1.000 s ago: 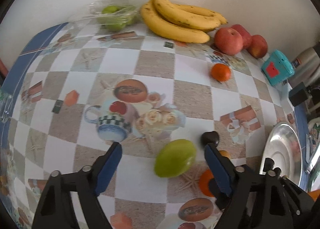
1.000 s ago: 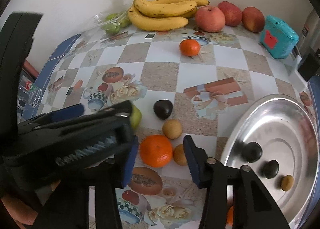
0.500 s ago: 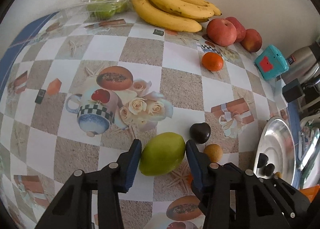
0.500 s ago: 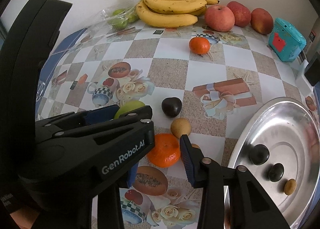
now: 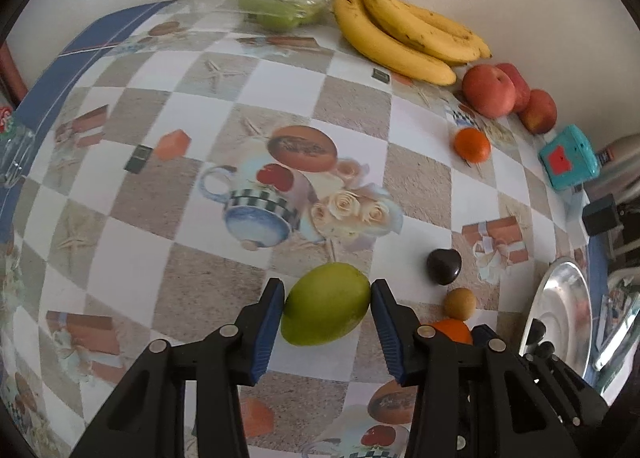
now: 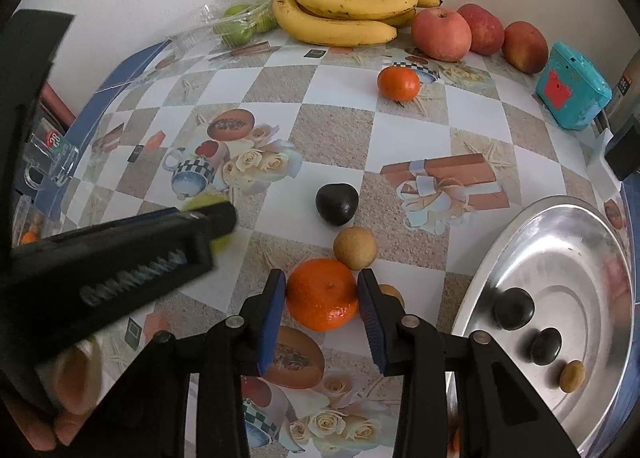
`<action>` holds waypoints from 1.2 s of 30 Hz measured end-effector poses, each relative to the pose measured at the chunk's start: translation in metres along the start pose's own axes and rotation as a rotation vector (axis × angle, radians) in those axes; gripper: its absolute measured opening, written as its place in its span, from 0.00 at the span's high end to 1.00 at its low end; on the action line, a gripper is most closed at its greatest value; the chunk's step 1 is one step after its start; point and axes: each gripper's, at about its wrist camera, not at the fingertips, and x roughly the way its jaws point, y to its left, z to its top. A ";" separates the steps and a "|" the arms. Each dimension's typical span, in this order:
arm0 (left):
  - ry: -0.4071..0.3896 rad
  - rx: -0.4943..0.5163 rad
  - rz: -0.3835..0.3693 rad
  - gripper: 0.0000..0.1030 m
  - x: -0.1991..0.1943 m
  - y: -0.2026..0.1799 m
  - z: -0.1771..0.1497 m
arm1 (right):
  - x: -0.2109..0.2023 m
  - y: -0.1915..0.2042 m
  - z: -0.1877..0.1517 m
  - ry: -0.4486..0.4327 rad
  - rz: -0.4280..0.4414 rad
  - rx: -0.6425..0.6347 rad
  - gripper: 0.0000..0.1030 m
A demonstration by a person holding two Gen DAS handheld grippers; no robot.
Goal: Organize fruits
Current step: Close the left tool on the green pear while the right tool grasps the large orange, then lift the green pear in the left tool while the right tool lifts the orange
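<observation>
A green mango (image 5: 326, 304) lies on the patterned tablecloth between the blue pads of my left gripper (image 5: 328, 290). Its jaws are closing and both pads touch the mango's sides. In the right wrist view an orange mandarin (image 6: 322, 294) sits between the pads of my right gripper (image 6: 322, 282), whose jaws are closing and press on its flanks. The left gripper's black body (image 6: 120, 250) crosses that view at the left and hides most of the mango (image 6: 202, 202). A dark fruit (image 6: 337, 204) and a tan round fruit (image 6: 355, 248) lie just beyond the mandarin.
A steel plate (image 6: 592, 242) at the right holds two dark fruits and a small tan one. Along the back wall lie bananas (image 6: 344, 14), three apples (image 6: 440, 34), bagged green fruits (image 6: 240, 24) and a teal box (image 6: 572, 86). Another mandarin (image 6: 398, 84) sits mid-table.
The left gripper moved forward over the mango and its jaws narrowed from wide apart onto its sides. The right gripper's jaws narrowed onto the mandarin while staying in place.
</observation>
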 end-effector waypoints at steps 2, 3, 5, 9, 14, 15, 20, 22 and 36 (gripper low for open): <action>-0.007 -0.003 0.002 0.56 -0.003 0.001 0.000 | 0.000 0.000 -0.001 -0.001 -0.001 -0.001 0.63; -0.011 -0.002 0.003 0.57 -0.005 0.001 0.000 | 0.000 0.000 0.000 -0.001 -0.001 -0.001 0.63; -0.015 0.002 0.007 0.58 -0.006 -0.001 -0.001 | -0.001 0.000 -0.001 -0.004 -0.001 -0.002 0.63; -0.017 0.000 0.011 0.58 -0.008 -0.001 -0.001 | -0.001 -0.002 -0.002 -0.009 0.003 0.004 0.64; -0.023 -0.014 0.009 0.60 -0.010 0.002 0.000 | -0.005 -0.003 -0.003 -0.011 0.017 0.017 0.65; -0.025 -0.018 0.009 0.60 -0.010 0.003 0.001 | -0.006 -0.003 -0.003 -0.014 0.026 0.024 0.65; -0.032 -0.019 0.012 0.62 -0.013 0.005 0.001 | -0.019 -0.004 0.000 -0.043 0.059 0.045 0.65; -0.034 -0.019 0.010 0.62 -0.014 0.005 0.001 | -0.025 -0.003 0.001 -0.053 0.065 0.048 0.65; -0.082 0.007 0.035 0.60 -0.001 0.002 0.005 | -0.038 -0.008 -0.001 -0.067 0.072 0.054 0.65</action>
